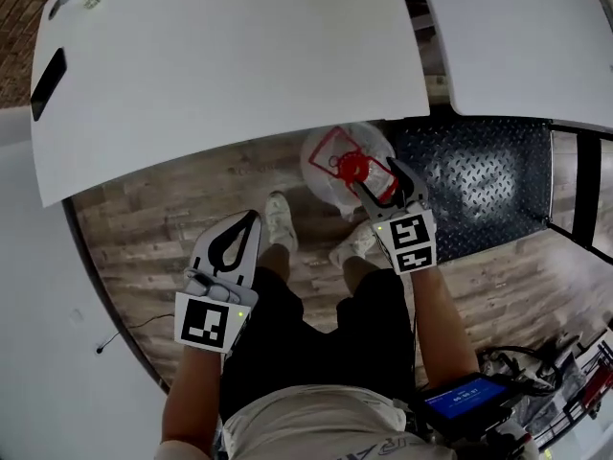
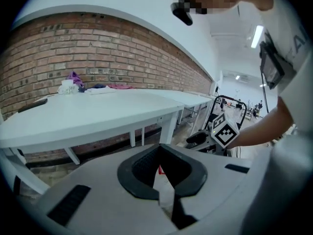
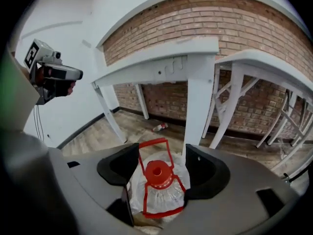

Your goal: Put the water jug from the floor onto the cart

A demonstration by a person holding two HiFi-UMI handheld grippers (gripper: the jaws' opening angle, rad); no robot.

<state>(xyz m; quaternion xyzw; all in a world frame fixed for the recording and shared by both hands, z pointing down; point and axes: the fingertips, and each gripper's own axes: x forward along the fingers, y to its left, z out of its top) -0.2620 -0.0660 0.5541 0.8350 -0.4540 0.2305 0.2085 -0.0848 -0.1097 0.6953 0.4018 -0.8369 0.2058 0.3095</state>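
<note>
While the person stands bent over at the near edge of the white table [image 1: 230, 56], the water jug [image 1: 337, 166] sits upright on the wooden floor right at that edge, partly tucked beneath it and close beside a white table leg [image 3: 200, 106]. It is a clear jug with a red cap [image 3: 158, 172] and a red handle frame (the frame is tipped up toward the table leg). The right gripper [image 1: 383, 188] hangs just above the jug, on the near side of the table edge. Its jaws stand well apart, one on each side of the cap, and the pads do not press on anything. The left gripper [image 1: 244, 233] is further out from the table, over bare floor, with its jaws closed tip to tip and nothing between them; its own view shows only the floor through the gap in the pads. The cart [image 1: 479, 175], with a black tread-plate deck, lies just past the table's right corner, close beside the jug. Both shoes [image 1: 281, 220] stand just short of the table edge. A small bottle [image 3: 160, 127] lies on the floor under the table.
</note>
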